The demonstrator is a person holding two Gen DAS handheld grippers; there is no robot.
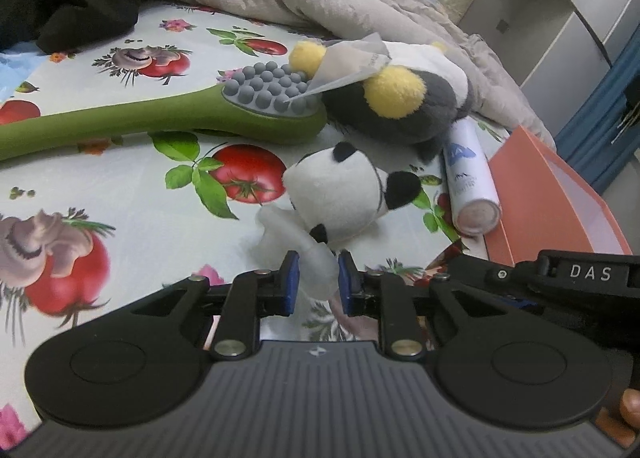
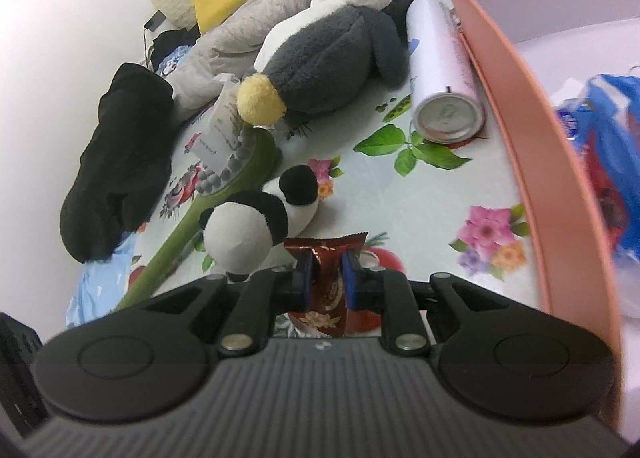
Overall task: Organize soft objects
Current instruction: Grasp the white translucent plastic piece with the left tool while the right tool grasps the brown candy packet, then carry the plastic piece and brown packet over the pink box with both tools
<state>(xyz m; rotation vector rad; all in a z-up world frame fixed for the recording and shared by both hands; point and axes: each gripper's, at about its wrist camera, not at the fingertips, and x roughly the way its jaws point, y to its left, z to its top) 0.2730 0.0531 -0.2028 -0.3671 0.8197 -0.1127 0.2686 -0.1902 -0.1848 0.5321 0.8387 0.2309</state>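
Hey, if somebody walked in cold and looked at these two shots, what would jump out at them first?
Probably the small black-and-white plush panda mid-sheet, its translucent tag pinched in the left gripper. Behind it lies a big grey-and-white plush penguin with yellow feet, beside a green long-handled massager with grey knobs. The right gripper clamps a dark red foil snack packet, next to the salmon-pink box.

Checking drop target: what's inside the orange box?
In the right wrist view the orange box holds a blue plastic bag with something red beside it, on a pale floor. Its far wall and the frame edge hide the rest.
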